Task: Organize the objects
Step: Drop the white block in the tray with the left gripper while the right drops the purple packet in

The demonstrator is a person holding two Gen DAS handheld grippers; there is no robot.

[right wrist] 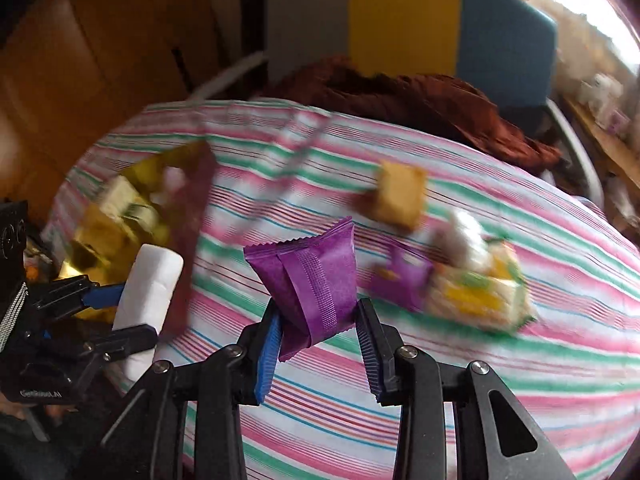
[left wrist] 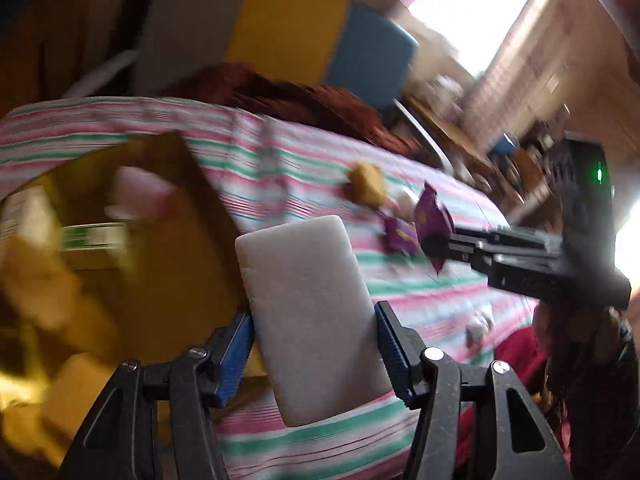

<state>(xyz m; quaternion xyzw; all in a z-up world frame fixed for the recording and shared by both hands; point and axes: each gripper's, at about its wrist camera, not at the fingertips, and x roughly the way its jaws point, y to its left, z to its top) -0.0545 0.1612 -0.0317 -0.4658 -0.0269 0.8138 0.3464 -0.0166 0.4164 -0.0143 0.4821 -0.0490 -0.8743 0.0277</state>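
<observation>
A white block (left wrist: 308, 320), rounded at the corners and matte with a faintly grainy face, is sitting upright between the blue ribbed pads of the left gripper (left wrist: 314, 344), which is pinching it by its two long edges above the striped cloth (left wrist: 420, 292). In the right wrist view the same block (right wrist: 150, 292) is showing as a thick, pillow-like slab held just beside the open gold box (right wrist: 120, 216).

The right gripper (right wrist: 318, 332) is clamping a purple sachet (right wrist: 316, 280), a crinkled foil-like packet with a serrated top edge and a ribbed centre seam, its lower end folding between the pads.

The gold box (left wrist: 132, 240) is glossy inside and is holding several blurred pale and yellowish packets. On the cloth, beyond the grippers, a tan square packet (right wrist: 400, 196), a second purple sachet (right wrist: 400, 280), a white wrapped piece (right wrist: 466, 240) and a pale packet printed in yellow and green (right wrist: 480, 296) are lying close together. The cloth is thin fabric in pink, green and white stripes.
</observation>
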